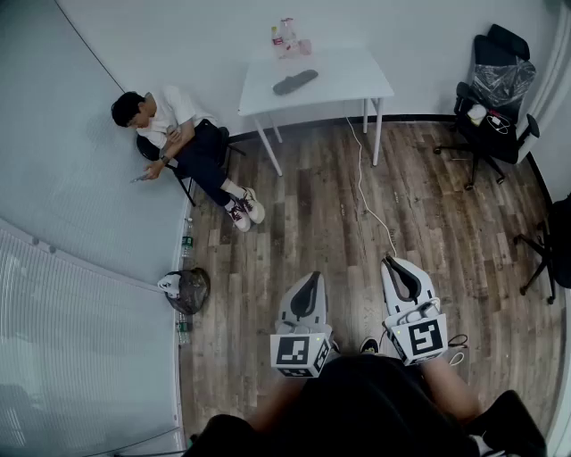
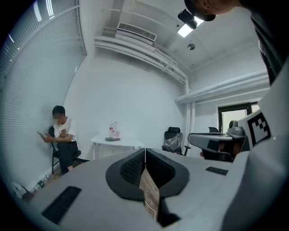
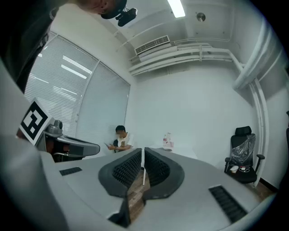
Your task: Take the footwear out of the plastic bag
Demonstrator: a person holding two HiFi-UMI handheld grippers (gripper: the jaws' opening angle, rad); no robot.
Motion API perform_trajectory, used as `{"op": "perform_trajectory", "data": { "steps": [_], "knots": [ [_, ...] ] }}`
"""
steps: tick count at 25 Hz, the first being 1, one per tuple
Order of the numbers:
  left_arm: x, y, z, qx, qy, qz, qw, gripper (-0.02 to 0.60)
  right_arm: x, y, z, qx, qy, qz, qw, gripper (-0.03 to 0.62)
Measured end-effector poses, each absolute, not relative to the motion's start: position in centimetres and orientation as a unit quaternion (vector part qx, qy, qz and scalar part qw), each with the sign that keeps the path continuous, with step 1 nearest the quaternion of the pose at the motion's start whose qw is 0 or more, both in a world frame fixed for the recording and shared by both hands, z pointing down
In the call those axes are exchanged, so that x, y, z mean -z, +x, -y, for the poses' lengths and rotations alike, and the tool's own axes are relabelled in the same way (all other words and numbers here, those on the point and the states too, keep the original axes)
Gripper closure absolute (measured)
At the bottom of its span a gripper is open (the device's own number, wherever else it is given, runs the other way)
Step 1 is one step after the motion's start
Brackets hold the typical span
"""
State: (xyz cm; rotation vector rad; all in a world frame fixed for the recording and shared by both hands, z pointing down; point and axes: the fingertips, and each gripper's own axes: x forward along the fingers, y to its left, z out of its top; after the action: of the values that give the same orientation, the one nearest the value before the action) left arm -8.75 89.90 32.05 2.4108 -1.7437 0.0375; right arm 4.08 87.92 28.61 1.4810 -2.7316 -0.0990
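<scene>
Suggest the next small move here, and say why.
Probably step forward toward the white table, where a dark, sole-shaped thing lies; whether a bag wraps it can't be told. The left hand-held gripper and the right hand-held gripper are shut, empty, over the wood floor, far from it.

Seen from my head camera: a wood-plank floor point(image 1: 419, 205) runs to plain white walls point(image 1: 178, 36). A white surface point(image 1: 348, 76) on thin legs stands against the far wall, and a white cable point(image 1: 361, 178) trails across the boards below it. A person point(image 1: 183, 134) sits by the left wall, near slatted blinds point(image 1: 80, 357). A black office chair point(image 1: 507, 40) fills the right corner. Overhead are a strip light point(image 3: 175, 7) and an air vent point(image 3: 152, 45).
</scene>
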Motion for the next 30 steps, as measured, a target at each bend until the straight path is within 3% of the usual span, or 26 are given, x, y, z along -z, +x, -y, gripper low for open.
{"op": "perform_trajectory", "data": {
  "steps": [20, 25, 30],
  "knots": [
    [-31.9, -12.7, -89.4, -0.007, 0.786, 0.613, 0.081, 0.555, -29.3, 3.3, -87.1, -0.030, 0.476, 0.878, 0.027, 0.557],
    [-32.3, -14.2, -89.1, -0.011, 0.785, 0.613, 0.085, 0.555, -27.6, 1.5, -87.7, 0.001, 0.435, 0.901, -0.007, 0.559],
    [-32.9, -16.4, -89.1, -0.015, 0.791, 0.604, 0.098, 0.558, -29.4, -2.5, -88.8, 0.129, 0.366, 0.915, 0.110, 0.568]
  ]
}}
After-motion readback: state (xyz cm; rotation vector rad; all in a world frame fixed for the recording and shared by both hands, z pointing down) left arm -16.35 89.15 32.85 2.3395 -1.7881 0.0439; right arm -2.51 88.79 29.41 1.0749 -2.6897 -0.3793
